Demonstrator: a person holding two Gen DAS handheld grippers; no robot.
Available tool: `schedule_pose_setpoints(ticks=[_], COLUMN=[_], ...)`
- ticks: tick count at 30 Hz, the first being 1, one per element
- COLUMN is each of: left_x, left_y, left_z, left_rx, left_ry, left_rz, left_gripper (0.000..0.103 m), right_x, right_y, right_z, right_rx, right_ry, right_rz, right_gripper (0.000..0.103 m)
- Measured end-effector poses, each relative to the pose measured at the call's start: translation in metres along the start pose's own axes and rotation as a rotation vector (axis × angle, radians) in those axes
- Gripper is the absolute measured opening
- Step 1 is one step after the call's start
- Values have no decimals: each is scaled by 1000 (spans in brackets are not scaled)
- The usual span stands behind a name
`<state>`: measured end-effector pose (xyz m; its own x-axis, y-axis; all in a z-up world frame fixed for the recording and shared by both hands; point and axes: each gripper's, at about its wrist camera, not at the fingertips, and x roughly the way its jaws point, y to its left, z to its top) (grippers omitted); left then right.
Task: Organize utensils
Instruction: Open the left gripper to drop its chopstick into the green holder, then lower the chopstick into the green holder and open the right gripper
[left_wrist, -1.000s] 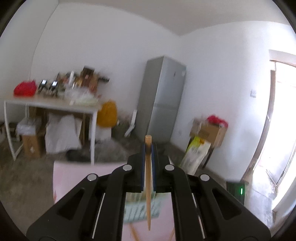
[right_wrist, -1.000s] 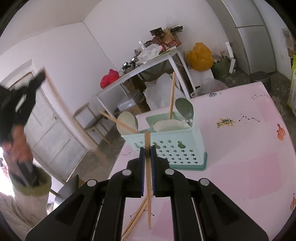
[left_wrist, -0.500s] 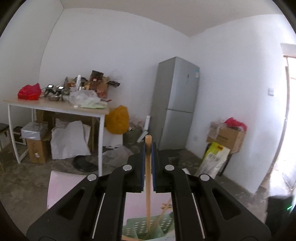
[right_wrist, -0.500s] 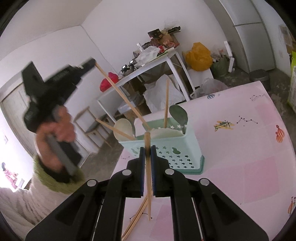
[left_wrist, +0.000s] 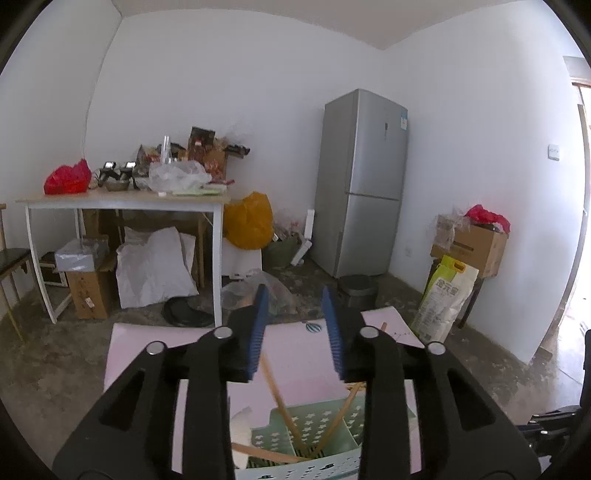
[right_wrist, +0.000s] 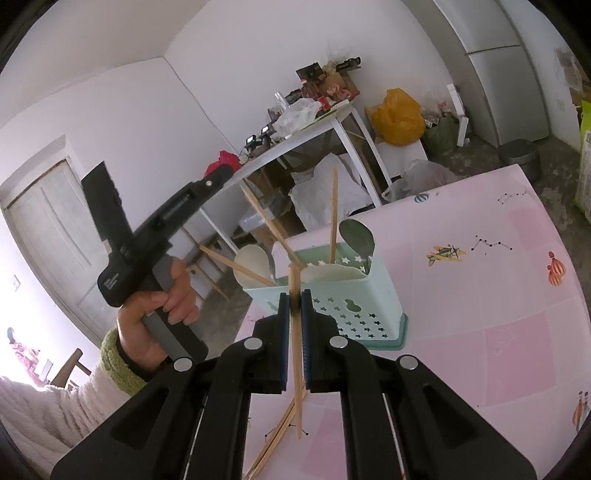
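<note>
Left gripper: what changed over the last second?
The left gripper came in over the green caddy and let go of its chopstick, which now leans in the caddy between fingers that are opening. A second ago it was clamped upright. The right gripper stayed put, shut on its own chopstick; caddy unmoved on the pink table.

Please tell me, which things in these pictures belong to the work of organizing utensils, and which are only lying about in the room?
Belong to the job:
- green caddy
- chopstick in right gripper
- chopsticks on the pink table
- left gripper, jaws opening over the caddy
- spoons

Lying about:
- fridge
- yellow bag
- cardboard box
</note>
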<state>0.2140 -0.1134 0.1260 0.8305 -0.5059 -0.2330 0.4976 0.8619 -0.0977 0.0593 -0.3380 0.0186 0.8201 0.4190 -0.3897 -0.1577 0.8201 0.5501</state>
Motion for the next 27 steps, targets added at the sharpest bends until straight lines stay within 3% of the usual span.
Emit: schedule_pose_setpoints(ticks=[7, 13, 20, 27], left_x=[-54, -99, -129, -142], left_y=[11, 25, 59, 84], left_z=[12, 2, -50, -119], left_rx=[-29, -30, -61, -100], left_ry=[-69, -60, 72, 251], left_rz=[40, 71, 189, 278], left_gripper=[40, 46, 49, 49], right_x=[-18, -27, -30, -3], right_y=[16, 37, 61, 64], right_z=[16, 51, 109, 153], right_rx=[-46, -120, -214, -243], right_ry=[-57, -114, -194, -224], right_rz=[23, 75, 134, 80], right_gripper=[6, 6, 6, 6])
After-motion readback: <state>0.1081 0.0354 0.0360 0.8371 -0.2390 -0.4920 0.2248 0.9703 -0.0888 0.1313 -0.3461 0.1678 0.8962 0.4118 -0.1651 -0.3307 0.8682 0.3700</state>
